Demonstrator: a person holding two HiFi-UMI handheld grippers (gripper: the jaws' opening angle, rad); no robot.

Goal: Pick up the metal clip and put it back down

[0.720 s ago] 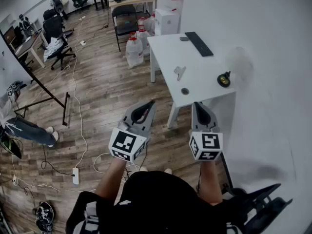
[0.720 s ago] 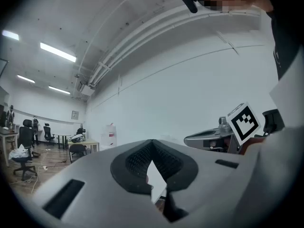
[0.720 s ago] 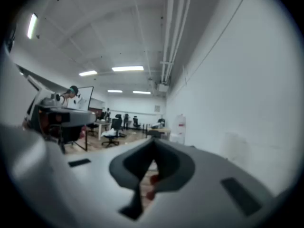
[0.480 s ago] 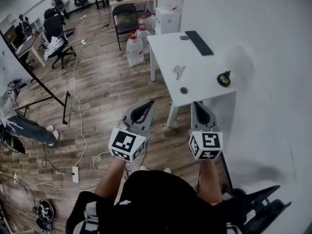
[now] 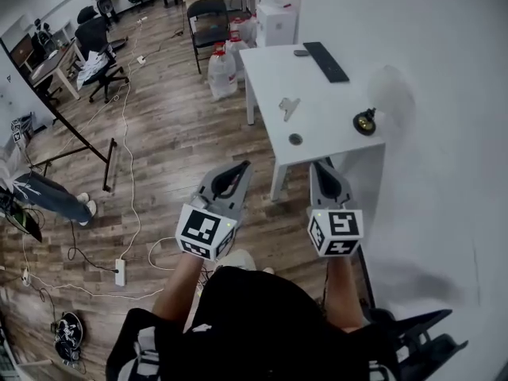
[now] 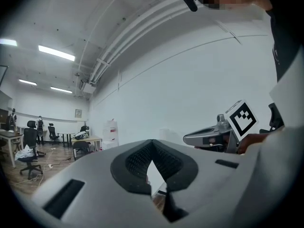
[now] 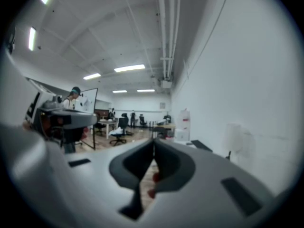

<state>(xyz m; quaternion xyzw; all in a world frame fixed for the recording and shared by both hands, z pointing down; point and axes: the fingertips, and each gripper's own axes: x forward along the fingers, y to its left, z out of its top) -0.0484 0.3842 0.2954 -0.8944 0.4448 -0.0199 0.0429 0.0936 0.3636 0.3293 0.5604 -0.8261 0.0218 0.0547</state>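
Seemingly light, stiff and a little slippery, the metal clip [image 5: 288,107] lies flat on the white table [image 5: 341,94], well apart from both grippers. It would likely be best pinched across its narrow body. The left gripper [image 5: 236,170] and the right gripper [image 5: 321,167] hang short of the table's near edge, jaws pressed together on nothing, so one must spread before any grasp. A small dark disc [image 5: 295,139], a black keyboard [image 5: 325,61] and a black-and-gold object [image 5: 365,122] by the wall lie around the clip, none touching it or barring a straight reach.
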